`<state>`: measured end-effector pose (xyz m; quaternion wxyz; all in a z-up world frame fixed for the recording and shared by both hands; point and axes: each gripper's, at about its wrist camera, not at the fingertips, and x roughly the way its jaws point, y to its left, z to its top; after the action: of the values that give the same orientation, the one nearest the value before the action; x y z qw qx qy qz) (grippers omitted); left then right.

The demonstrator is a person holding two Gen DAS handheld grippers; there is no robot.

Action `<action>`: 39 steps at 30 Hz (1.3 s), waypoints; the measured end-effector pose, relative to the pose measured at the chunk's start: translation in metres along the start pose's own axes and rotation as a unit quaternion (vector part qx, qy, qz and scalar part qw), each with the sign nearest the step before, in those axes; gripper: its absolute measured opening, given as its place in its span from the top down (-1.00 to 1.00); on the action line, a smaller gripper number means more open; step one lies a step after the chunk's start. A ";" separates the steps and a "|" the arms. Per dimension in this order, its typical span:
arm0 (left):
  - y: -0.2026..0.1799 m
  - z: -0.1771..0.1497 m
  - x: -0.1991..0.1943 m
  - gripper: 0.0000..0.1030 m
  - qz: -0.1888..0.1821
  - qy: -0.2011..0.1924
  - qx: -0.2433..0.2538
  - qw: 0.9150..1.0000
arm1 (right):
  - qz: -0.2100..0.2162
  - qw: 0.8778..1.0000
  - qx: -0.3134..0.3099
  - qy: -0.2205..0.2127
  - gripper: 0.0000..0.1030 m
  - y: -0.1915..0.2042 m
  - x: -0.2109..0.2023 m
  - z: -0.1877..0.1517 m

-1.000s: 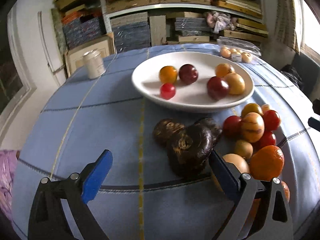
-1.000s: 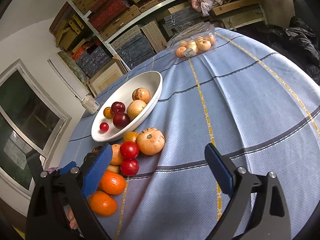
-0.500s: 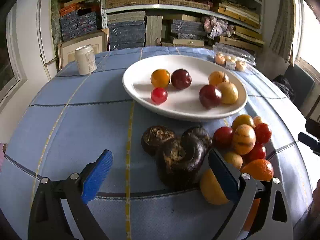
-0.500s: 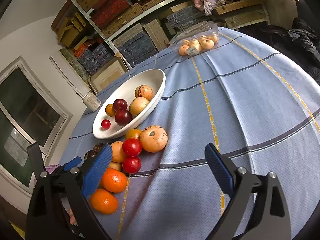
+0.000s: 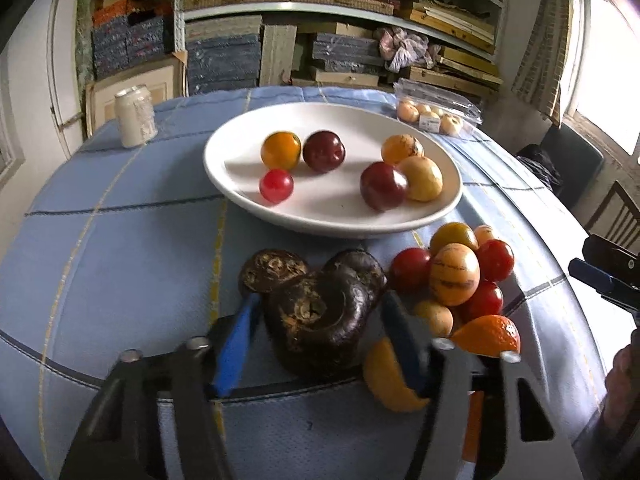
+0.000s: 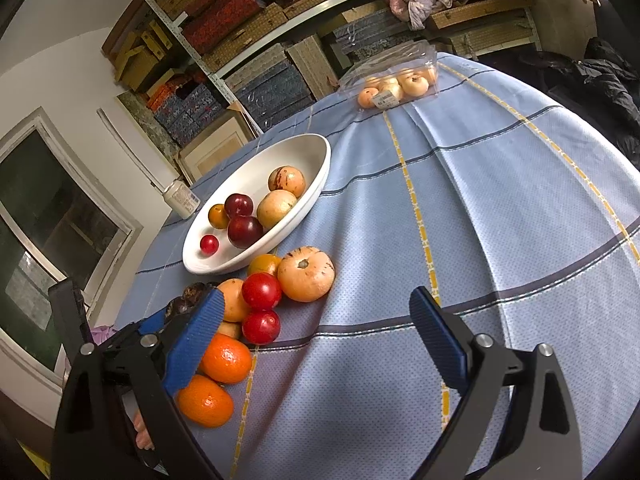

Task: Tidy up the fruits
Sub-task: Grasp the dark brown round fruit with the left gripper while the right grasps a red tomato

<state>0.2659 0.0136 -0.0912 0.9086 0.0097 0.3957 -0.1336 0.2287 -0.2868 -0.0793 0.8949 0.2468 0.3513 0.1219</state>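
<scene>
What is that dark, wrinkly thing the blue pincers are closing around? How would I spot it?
Find the white bowl on the blue tablecloth; three dark brown fruits lie just in front of it. Yours is the nearest dark fruit, between the fingers of the left gripper, which have just been closing. It is the largest, with a tan sunken centre.

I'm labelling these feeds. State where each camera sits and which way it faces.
Left wrist: on the left gripper, looking down across the tablecloth at the white bowl; its jaws, which have just been closing, flank a dark fruit, contact unclear.
Right wrist: on the right gripper, angled down over the same cloth; jaws open, empty.
Shared: the bowl, the fruit pile, and each sees the other gripper.
</scene>
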 end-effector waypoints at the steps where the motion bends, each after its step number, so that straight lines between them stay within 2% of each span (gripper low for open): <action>1: 0.000 0.000 0.000 0.03 -0.002 0.001 -0.002 1.000 | 0.000 1.000 -0.002 0.000 -0.78 0.000 0.000 0.000; 5: 0.002 0.000 0.000 0.06 -0.009 0.000 -0.006 1.000 | -0.001 1.000 -0.019 -0.003 -0.78 0.005 0.000 -0.002; 8: 0.002 0.000 -0.009 0.06 0.002 -0.018 -0.003 1.000 | 0.002 0.999 -0.051 -0.010 -0.78 0.017 -0.003 -0.005; 11: 0.004 0.001 -0.021 0.06 0.013 -0.037 -0.006 0.999 | 0.000 0.993 -0.114 -0.022 -0.78 0.039 -0.005 -0.014; 15: 0.010 0.002 -0.029 0.06 0.022 -0.043 -0.020 0.999 | -0.001 0.983 -0.182 -0.020 -0.73 0.064 0.001 -0.026; 16: 0.011 0.002 -0.030 0.06 0.019 -0.042 -0.023 0.999 | -0.006 0.979 -0.200 -0.020 -0.68 0.070 0.004 -0.028; 19: 0.011 0.002 -0.034 0.06 0.015 -0.042 -0.026 0.999 | -0.021 0.972 -0.234 -0.017 -0.37 0.082 0.014 -0.030; 21: 0.010 0.002 -0.038 0.06 0.012 -0.046 -0.024 0.999 | -0.018 0.971 -0.239 -0.006 -0.01 0.086 0.022 -0.028; 24: 0.007 0.001 -0.043 0.06 0.008 -0.050 -0.020 0.998 | -0.010 0.972 -0.234 0.011 0.26 0.088 0.034 -0.023; 25: 0.007 0.001 -0.043 0.06 0.006 -0.051 -0.020 0.998 | -0.012 0.971 -0.236 0.014 0.30 0.089 0.038 -0.022; 32: 0.006 0.000 -0.049 0.06 -0.006 -0.055 -0.021 0.998 | -0.047 0.970 -0.240 0.002 0.31 0.082 0.045 -0.018; 39: 0.004 0.000 -0.047 0.06 -0.006 -0.051 -0.018 0.999 | -0.057 0.969 -0.240 0.032 0.31 0.078 0.060 -0.019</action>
<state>0.2365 0.0281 -0.0575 0.9267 -0.0162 0.3515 -0.1319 0.2554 -0.1904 -0.0838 0.9216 0.0005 0.3538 0.1596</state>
